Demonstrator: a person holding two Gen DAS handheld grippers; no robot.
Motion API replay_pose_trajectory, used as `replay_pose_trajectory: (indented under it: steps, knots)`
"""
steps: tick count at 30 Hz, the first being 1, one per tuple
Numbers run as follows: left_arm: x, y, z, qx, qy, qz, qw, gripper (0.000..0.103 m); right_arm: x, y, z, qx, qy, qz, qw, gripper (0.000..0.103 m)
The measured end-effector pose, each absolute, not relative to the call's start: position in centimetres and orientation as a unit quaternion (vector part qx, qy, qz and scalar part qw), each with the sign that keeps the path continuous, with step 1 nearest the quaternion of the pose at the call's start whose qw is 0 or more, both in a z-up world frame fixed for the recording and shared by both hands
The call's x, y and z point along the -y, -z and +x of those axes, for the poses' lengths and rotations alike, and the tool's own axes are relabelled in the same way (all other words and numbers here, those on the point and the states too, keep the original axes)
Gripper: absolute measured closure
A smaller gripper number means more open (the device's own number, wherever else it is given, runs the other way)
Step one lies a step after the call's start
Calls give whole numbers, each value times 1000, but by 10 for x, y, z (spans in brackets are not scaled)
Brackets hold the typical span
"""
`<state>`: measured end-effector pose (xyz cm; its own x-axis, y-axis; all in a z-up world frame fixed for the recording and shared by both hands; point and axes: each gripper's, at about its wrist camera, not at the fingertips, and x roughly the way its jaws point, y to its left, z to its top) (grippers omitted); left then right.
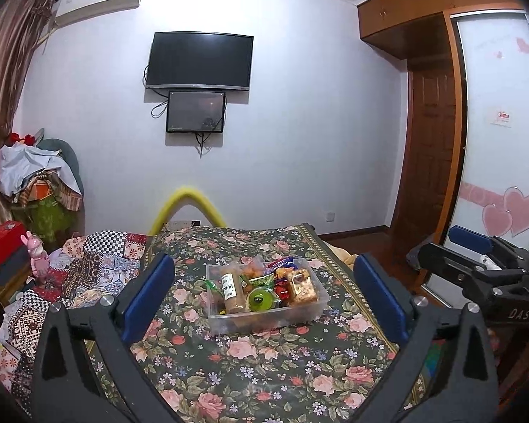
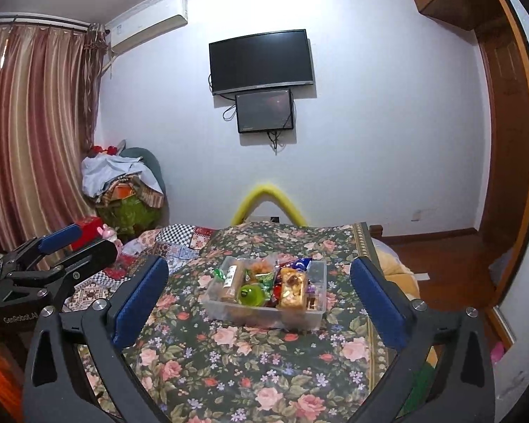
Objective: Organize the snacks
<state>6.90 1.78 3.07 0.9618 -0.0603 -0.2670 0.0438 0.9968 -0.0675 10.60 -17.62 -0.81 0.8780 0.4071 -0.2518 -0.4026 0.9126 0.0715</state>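
On the left, the left gripper hung back from the clear bin, its blue pads spread as wide as they go and nothing between them. The bin sat mid-cloth on the floral spread, already crammed: a tall brown pack, a green-lidded cup, a golden snack bag, smaller wrappers wedged behind. Trouble looked likeliest right there. The packets stood proud of the rim, so a careless reach could tip one out, and the bin rested on soft bedding, so a push at one wall might skid or tilt it. The crinkly wrappers would probably slip under a light pinch.

Across to the right, the right gripper matched its partner, jaws fully parted and empty, aimed at the same bin. Both tools faced one small target; they could well clash.

Around them: a patchwork quilt and a pink toy off left, a yellow foam arch behind. Nothing lay between the grippers and the bin.
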Motion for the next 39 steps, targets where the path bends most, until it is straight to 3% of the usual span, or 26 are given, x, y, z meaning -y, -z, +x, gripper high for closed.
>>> replay_pose_trajectory:
  steps: [39]
  knots:
    - [-12, -37, 61, -130, 43, -28, 990, 0, 172, 0, 96, -114, -205, 7, 972, 0]
